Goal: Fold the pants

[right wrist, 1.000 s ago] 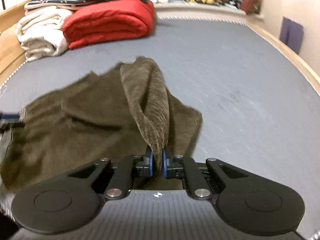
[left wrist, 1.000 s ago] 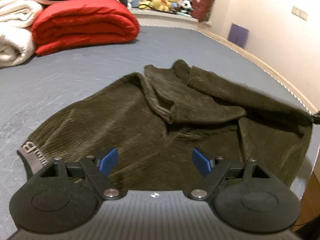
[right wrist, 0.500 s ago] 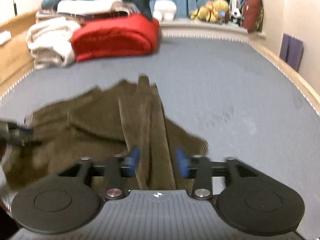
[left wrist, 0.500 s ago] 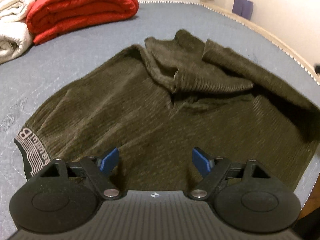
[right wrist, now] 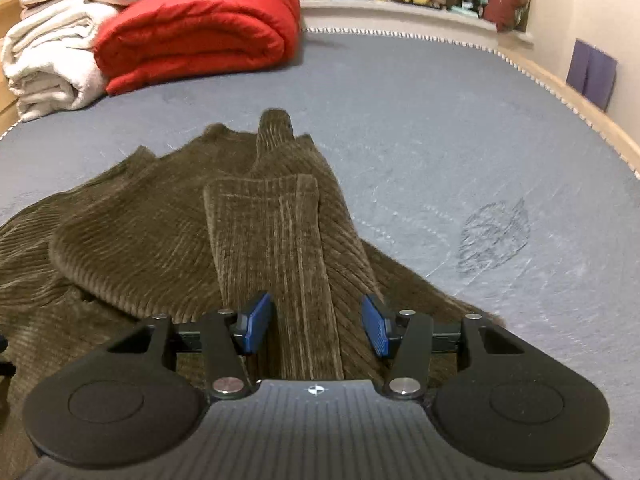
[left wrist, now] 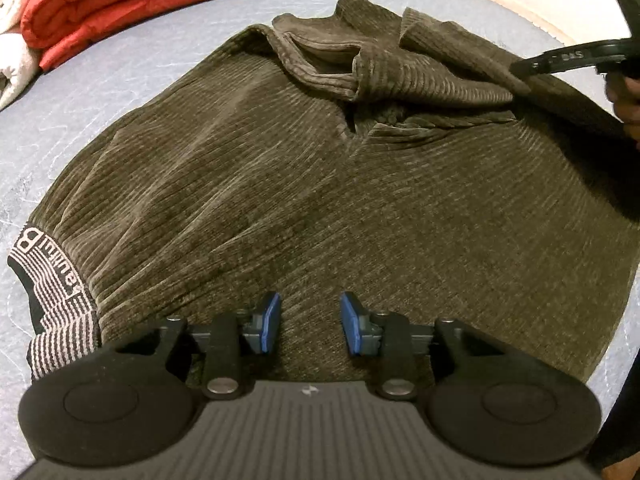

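The brown pants [left wrist: 320, 184] lie spread on the gray bed [left wrist: 132, 64], filling the middle of both pictures, with the striped waistband [left wrist: 48, 280] at the lower left of the left view. The left claw [left wrist: 309, 322] is closing just over the cloth, and its blue pads do not pinch it. The right claw [right wrist: 316, 326] stands partly open, with a folded strip of pants lying loose between its pads.
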Motion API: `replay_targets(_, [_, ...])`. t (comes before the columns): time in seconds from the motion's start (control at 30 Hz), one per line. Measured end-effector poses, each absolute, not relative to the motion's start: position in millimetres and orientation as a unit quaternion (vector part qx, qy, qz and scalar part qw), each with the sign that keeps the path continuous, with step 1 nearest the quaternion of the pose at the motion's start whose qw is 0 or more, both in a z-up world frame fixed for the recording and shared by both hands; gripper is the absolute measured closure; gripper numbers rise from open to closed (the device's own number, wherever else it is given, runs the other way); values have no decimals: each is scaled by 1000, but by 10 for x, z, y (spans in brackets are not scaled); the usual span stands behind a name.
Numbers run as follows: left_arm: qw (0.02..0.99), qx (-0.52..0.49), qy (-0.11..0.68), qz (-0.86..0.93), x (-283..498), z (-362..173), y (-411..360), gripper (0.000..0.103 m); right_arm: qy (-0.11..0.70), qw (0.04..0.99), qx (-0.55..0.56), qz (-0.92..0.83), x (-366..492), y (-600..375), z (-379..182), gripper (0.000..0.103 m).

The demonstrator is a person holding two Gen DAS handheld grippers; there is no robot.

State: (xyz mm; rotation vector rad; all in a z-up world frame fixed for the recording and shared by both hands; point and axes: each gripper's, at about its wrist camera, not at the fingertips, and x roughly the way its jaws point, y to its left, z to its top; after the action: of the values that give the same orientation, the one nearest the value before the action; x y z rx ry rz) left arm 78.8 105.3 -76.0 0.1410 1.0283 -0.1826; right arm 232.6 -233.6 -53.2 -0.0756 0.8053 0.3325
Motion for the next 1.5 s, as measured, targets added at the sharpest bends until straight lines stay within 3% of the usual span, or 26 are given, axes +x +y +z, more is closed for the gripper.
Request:
replay_targets(0.2, [866, 90, 485, -82, 786, -765, 993, 60, 389, 906, -37, 159, 2404, -2273, -615, 50])
replay_targets(0.37, [867, 93, 483, -80, 795, -764, 997, 56, 372, 911, -49, 172, 2315, -2233, -563, 75])
replay_targets(0.43, [867, 97, 482, -78, 796, -766, 988, 55, 362, 914, -59, 175, 2275, -2230, -529, 89])
replay_targets(0.83, [869, 105, 478, -71, 813, -775, 952, 48, 290, 932, -39, 213, 1937, -2549, -179, 90])
replay_targets(1.5, [869, 108, 479, -60, 854, -795, 946, 41, 235, 964, 59, 111, 1615, -3691, 105, 90])
